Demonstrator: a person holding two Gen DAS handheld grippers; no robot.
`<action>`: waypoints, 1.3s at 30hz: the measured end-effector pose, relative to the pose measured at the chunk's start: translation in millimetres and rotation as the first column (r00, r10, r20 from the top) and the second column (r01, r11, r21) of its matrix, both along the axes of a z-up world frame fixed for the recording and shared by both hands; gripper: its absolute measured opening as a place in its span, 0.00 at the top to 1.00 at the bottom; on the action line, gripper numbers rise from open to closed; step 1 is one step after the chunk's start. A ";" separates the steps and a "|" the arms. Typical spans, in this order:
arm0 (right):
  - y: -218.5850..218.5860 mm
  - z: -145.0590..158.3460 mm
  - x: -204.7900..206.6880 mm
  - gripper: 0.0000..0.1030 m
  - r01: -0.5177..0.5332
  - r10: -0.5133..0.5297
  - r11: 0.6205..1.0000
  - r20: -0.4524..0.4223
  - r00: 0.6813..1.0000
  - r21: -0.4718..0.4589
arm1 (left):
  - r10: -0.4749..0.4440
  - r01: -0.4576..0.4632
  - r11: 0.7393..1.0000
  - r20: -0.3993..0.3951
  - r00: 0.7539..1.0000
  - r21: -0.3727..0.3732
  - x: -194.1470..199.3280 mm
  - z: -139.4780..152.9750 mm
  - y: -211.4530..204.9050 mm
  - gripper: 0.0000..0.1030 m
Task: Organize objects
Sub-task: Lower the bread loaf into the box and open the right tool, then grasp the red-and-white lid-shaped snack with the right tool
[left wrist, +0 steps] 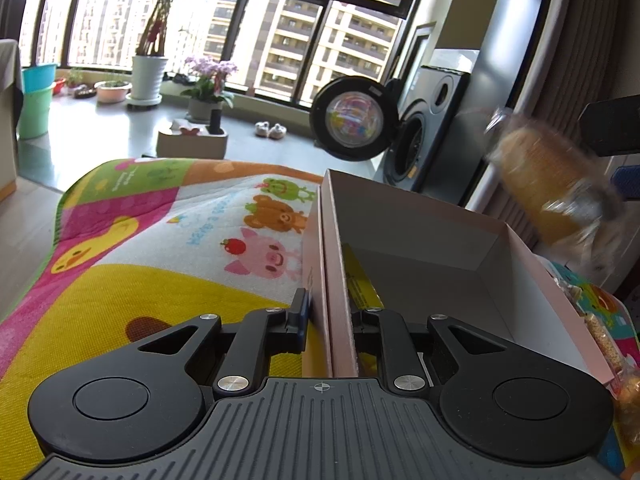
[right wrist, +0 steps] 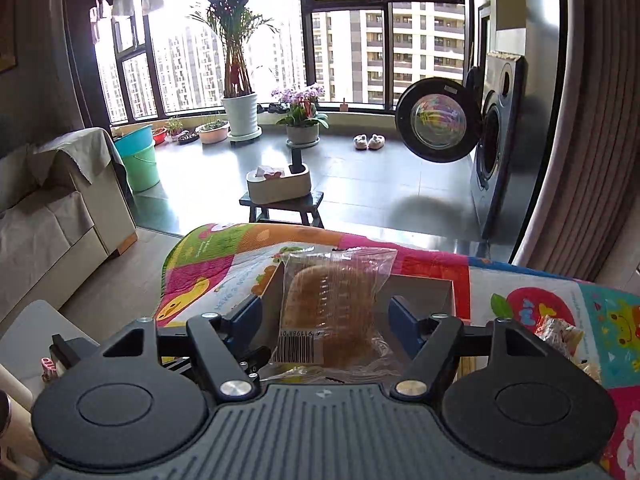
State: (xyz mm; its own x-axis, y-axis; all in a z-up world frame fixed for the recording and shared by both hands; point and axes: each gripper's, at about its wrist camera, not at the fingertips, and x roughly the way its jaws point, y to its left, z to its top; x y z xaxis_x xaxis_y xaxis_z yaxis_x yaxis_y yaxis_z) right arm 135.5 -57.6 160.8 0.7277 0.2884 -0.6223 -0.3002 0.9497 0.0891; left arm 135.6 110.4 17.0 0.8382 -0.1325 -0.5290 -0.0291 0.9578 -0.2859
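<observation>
Already the left tongs (left wrist: pixel 320 320) pinch the pink cardboard box (left wrist: pixel 420 240) by its wall; the right tongs (right wrist: pixel 326 314) stand wide around a clear-wrapped brown pastry (right wrist: pixel 334 304) above it — poorly aimed, it lands on the cartoon play mat (left wrist: pixel 140 240).

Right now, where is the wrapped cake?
The wrapped cake sits between the fingers of the right claw, above the open pink box. In the left wrist view it shows blurred at the upper right, over the box's far side.
</observation>
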 end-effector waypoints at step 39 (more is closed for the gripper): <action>-194.1 -103.8 -100.9 0.07 0.212 -0.209 0.977 -0.206 0.956 -0.009 | -0.001 0.001 1.000 -0.001 1.000 0.012 1.0 -2.1 0.9 0.83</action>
